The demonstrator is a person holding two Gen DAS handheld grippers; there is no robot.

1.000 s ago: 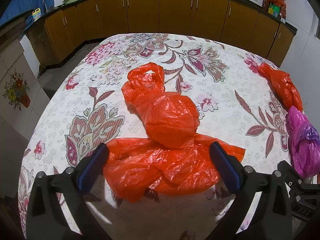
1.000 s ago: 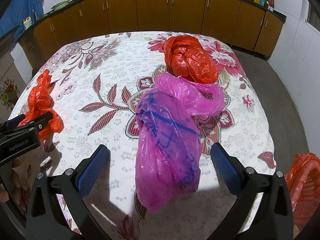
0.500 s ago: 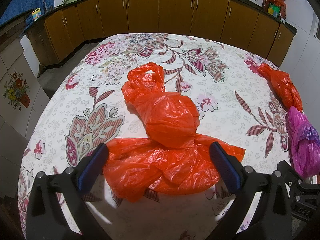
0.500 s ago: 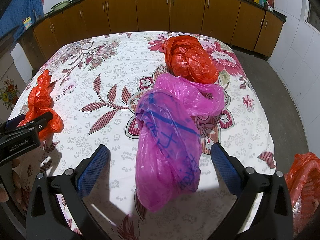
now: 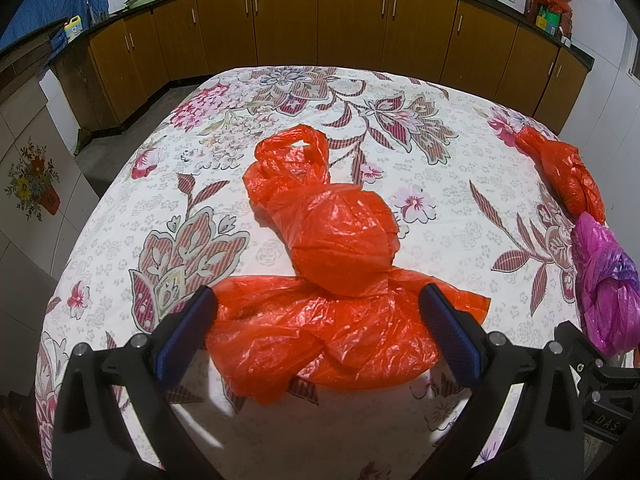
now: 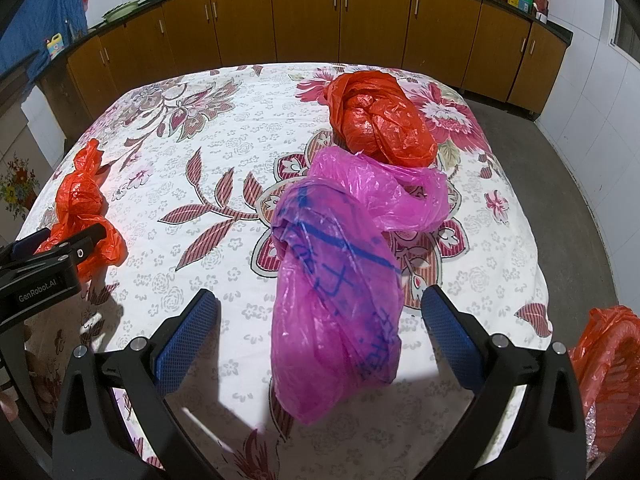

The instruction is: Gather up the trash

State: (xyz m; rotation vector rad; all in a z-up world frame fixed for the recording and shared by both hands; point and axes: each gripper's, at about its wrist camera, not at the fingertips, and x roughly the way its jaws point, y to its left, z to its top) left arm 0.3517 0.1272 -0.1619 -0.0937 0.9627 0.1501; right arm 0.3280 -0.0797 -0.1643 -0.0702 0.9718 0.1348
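A crumpled orange plastic bag [image 5: 336, 272] lies on the flowered tablecloth [image 5: 224, 168]; my left gripper [image 5: 320, 312] is open, its blue-padded fingers on either side of the bag's near end. A pink plastic bag [image 6: 340, 276] with blue writing lies lengthwise between the open fingers of my right gripper [image 6: 320, 316]. Behind the pink bag sits a second bunched orange bag [image 6: 380, 120]. The left wrist view shows that orange bag [image 5: 568, 172] and the pink bag [image 5: 608, 280] at the table's right edge. From the right wrist, the first orange bag [image 6: 84, 208] and the left gripper's body [image 6: 44, 272] appear at far left.
Wooden cabinets [image 5: 352, 24] under a dark countertop run along the back and both sides. An orange bag-lined bin [image 6: 608, 360] stands off the table's near right corner. Grey floor [image 6: 568, 184] lies to the right of the table, tiled floor [image 5: 36, 224] to the left.
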